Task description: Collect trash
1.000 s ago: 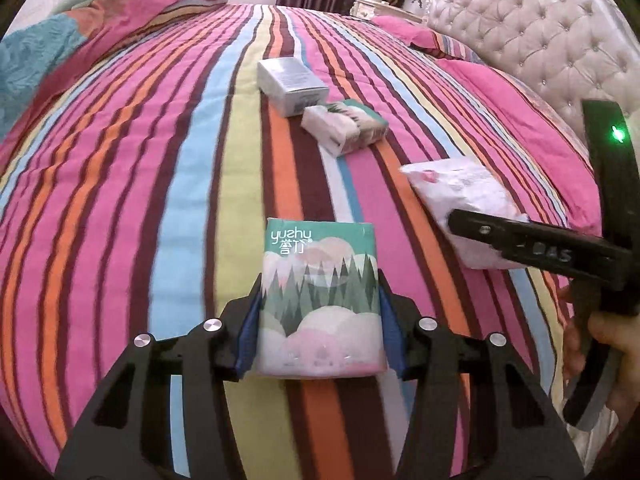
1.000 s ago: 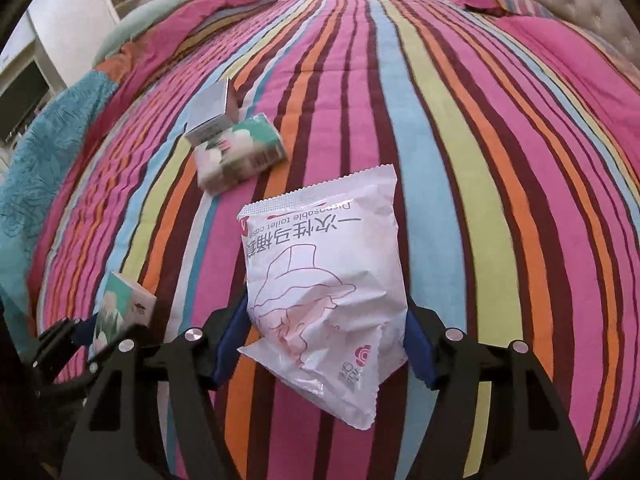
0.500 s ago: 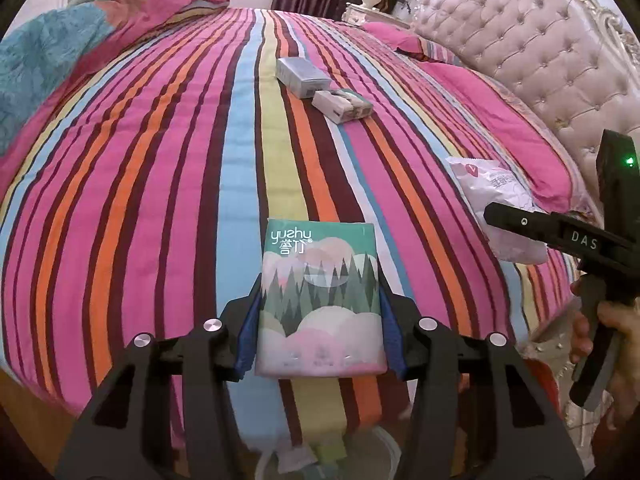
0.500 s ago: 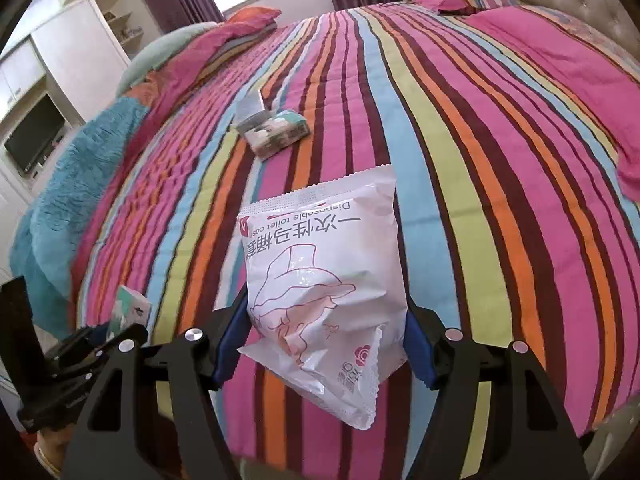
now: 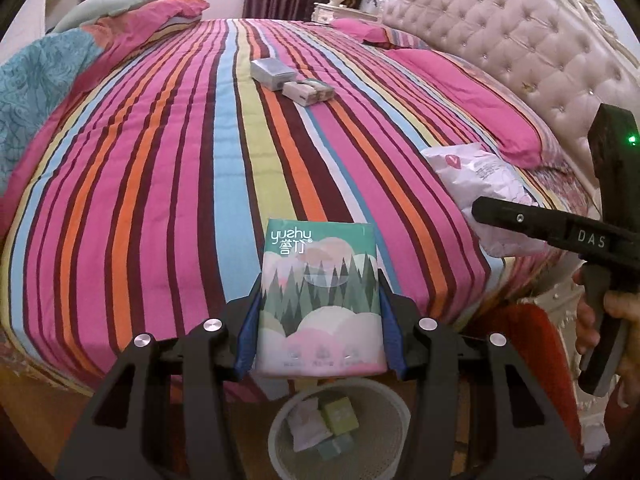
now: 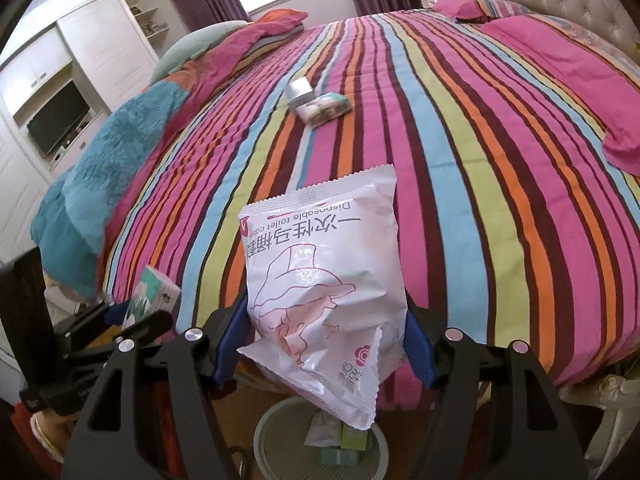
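My left gripper (image 5: 320,328) is shut on a green tissue pack (image 5: 320,296) printed with trees, held past the foot edge of the striped bed. Below it on the floor stands a white wastebasket (image 5: 280,432) holding several packs. My right gripper (image 6: 320,344) is shut on a white plastic packet (image 6: 320,280) with red line art, also above the wastebasket (image 6: 272,428). In the left wrist view the right gripper (image 5: 500,216) and its white packet (image 5: 480,176) show at the right. In the right wrist view the left gripper (image 6: 132,320) with the tissue pack (image 6: 152,292) shows at the lower left.
On the striped bedspread (image 5: 160,160) far up lie a grey box (image 5: 272,74) and a tissue pack (image 5: 308,92) side by side, the same grey box (image 6: 298,92) and tissue pack (image 6: 326,108) in the right view. A tufted headboard (image 5: 520,40) stands right; pink pillows (image 6: 580,72) lie near it.
Both grippers have drawn back from over the bed to beyond its foot edge, each keeping its item. The wastebasket on the floor has come into view beneath them.
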The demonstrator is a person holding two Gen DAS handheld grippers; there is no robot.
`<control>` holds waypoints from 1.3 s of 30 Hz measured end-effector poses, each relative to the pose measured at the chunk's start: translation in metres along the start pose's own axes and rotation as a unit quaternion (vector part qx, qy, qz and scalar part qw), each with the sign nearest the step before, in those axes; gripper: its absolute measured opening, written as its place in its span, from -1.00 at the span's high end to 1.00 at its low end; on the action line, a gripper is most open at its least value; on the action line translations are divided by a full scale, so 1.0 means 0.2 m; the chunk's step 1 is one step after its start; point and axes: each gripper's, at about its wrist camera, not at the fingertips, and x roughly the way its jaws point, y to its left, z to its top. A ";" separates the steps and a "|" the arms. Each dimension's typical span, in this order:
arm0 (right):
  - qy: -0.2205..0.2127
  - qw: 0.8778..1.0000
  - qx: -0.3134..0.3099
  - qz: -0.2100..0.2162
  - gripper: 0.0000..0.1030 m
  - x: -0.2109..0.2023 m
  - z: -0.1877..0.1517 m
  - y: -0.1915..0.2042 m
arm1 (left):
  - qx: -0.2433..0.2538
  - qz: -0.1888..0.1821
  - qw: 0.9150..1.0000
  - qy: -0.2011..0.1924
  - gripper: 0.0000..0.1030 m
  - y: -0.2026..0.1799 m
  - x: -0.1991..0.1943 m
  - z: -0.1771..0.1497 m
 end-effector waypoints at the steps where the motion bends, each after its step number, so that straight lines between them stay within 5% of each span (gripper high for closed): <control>1: 0.001 1.000 0.002 0.004 -0.25 -0.01 -0.02 0.01 | 0.003 -0.002 1.000 0.002 0.03 0.00 -0.01 -0.03; 14: 0.030 0.999 0.016 0.024 -0.25 -0.07 -0.28 0.07 | 0.016 -0.022 0.998 0.049 0.03 -0.06 -0.07 -0.30; 39: 0.189 0.981 0.046 0.006 -0.25 0.15 -0.65 0.09 | 0.012 -0.055 0.985 0.165 0.03 -0.13 0.08 -0.58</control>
